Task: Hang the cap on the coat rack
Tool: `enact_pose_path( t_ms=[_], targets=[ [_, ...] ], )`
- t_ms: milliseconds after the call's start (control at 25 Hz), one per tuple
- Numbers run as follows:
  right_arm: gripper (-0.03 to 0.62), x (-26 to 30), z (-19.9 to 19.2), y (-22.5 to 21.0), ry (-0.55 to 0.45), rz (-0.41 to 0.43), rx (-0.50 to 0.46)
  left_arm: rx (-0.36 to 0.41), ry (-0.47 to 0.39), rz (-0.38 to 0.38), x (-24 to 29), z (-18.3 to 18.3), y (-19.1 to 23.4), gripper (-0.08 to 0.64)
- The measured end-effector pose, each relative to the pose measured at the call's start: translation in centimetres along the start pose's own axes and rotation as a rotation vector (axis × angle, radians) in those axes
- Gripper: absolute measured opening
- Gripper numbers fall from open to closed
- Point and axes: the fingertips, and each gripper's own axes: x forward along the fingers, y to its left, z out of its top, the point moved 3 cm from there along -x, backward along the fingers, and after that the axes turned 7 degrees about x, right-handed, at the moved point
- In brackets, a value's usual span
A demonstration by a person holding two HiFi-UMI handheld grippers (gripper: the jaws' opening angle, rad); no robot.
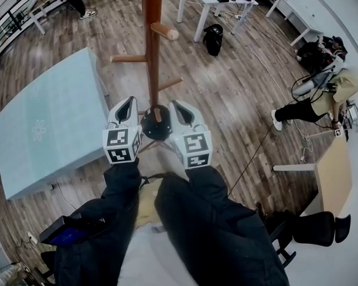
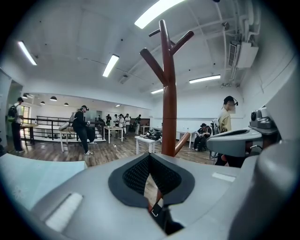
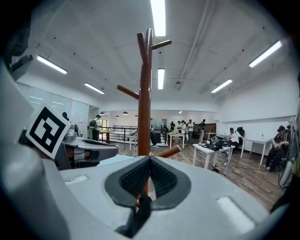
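Observation:
The wooden coat rack (image 1: 151, 44) stands just ahead, its pegs branching left and right. A black cap (image 1: 156, 126) hangs between my two grippers, close to the pole, with a low peg (image 1: 158, 114) right at its top. My left gripper (image 1: 130, 104) is shut on a black strap with a buckle (image 2: 158, 212) of the cap. My right gripper (image 1: 178, 106) is shut on a black strip of the cap (image 3: 140, 213). Both point at the pole (image 2: 168, 103) (image 3: 144, 108), side by side at about the same height.
A light blue table (image 1: 50, 123) stands to the left of the rack. A person (image 1: 321, 91) sits at the right by a desk (image 1: 333, 174), with an office chair (image 1: 314, 227) nearby. A black bag (image 1: 213, 38) lies by white tables at the back.

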Motion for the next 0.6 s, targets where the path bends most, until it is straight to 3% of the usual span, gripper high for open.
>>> enact_pose_path(
  t_ms=[600],
  targets=[
    [0.000, 1.1, 1.7, -0.5, -0.055, -0.056, -0.004, 0.014, -0.022, -0.039, 1.4, 0.8, -0.3, 0.000]
  ],
)
